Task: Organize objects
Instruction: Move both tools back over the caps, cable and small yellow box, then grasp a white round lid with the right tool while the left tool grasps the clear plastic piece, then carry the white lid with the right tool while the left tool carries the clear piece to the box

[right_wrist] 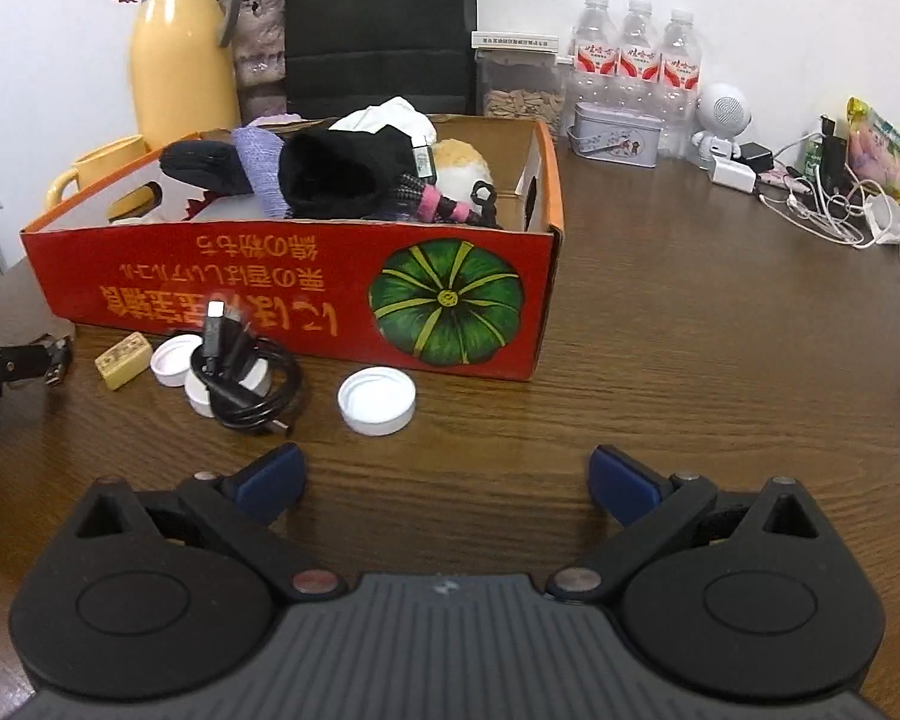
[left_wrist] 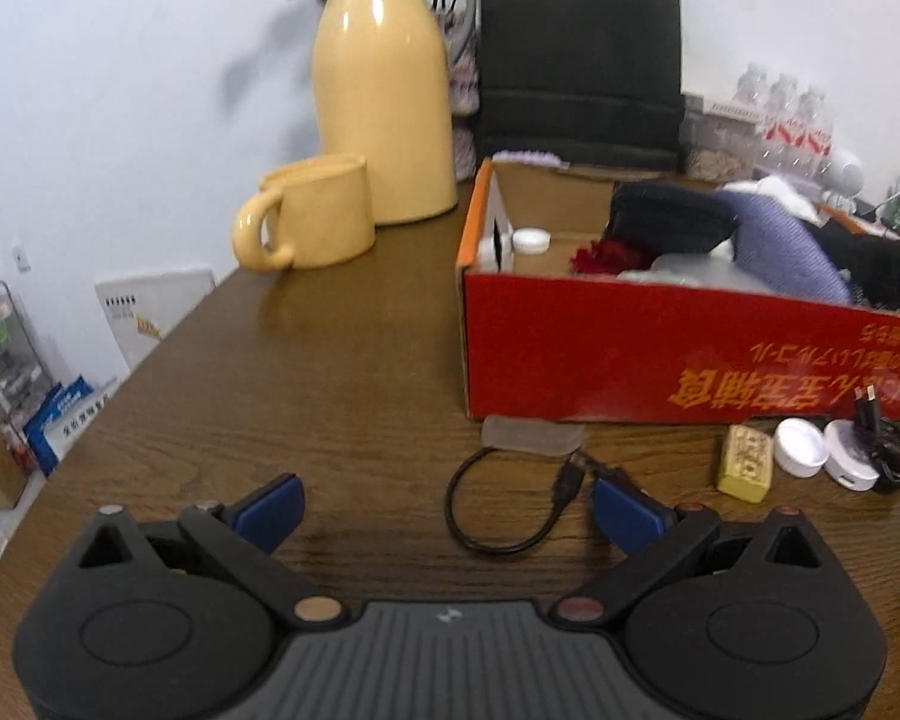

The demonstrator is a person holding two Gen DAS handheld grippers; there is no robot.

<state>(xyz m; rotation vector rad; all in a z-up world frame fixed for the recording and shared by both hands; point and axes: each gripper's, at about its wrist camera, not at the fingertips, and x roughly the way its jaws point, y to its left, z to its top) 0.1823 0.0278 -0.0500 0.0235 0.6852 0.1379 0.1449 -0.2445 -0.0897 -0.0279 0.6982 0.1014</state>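
Red carton (right_wrist: 306,300) part-filled; loose small items on brown table (right_wrist: 660,360) along its front wall.

Carton open-topped, pumpkin print on side, holds black and purple knitwear (right_wrist: 330,177) heaped above the rim. In front of it: three white caps (right_wrist: 377,401), one well apart to the right; coiled black USB cable (right_wrist: 252,378) lying over one cap; yellow block (right_wrist: 123,360) beside them; short looped black cable (left_wrist: 498,510) and clear flat piece (left_wrist: 531,435) further left.
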